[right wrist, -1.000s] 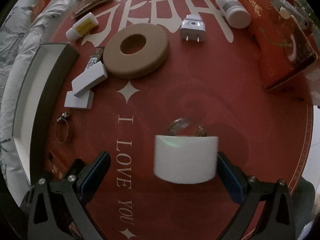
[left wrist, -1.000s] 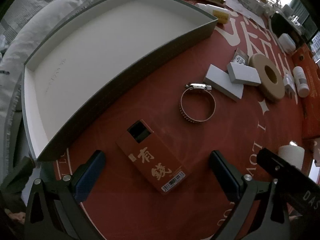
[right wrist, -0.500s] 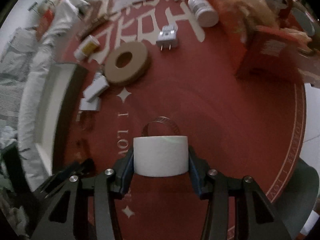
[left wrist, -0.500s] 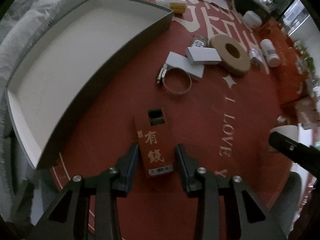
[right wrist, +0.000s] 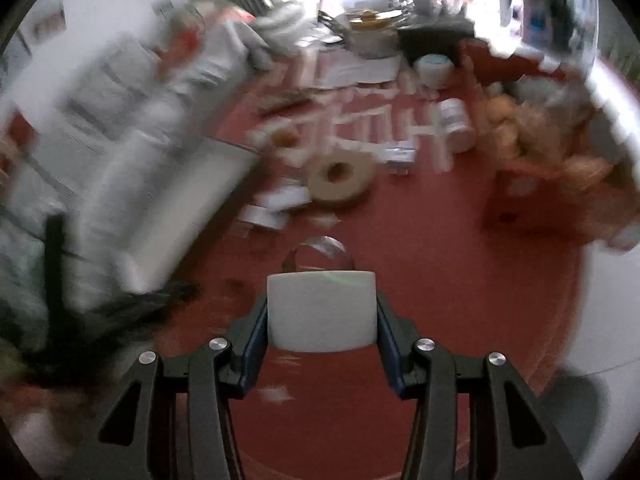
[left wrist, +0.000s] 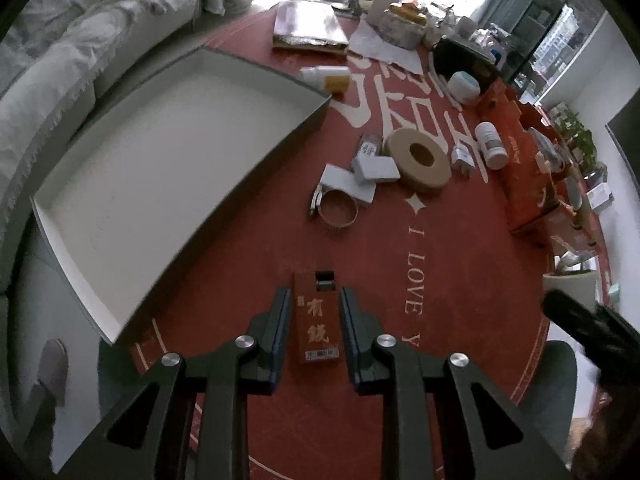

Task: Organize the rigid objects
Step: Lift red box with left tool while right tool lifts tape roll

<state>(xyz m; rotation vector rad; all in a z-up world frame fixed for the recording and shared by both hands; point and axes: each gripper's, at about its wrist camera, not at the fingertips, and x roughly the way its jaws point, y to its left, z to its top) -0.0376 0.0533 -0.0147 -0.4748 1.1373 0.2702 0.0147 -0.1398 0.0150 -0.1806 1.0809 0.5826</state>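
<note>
Left gripper (left wrist: 313,328): clamped on the red box (left wrist: 316,322), pads on its two long sides.
Red box: long axis runs straight out along the fingers, cut-out window at the far end, barcode at the near end.
Right gripper (right wrist: 322,314): closed on the white roll (right wrist: 322,310) (view badly blurred), a pad on each side.
Metal ring (right wrist: 318,254): just beyond the roll; whether it is attached cannot be told.
Open tray (left wrist: 160,168): far and to the left of the red box, its dark side wall (left wrist: 256,176) between box and white floor.
Nearer hand: the left, judging by both views.
Likely next move: carry the box left and far, over the wall.
Loose items: hose clamp (left wrist: 336,210), tape ring (left wrist: 418,160), on the red mat (left wrist: 400,264).
</note>
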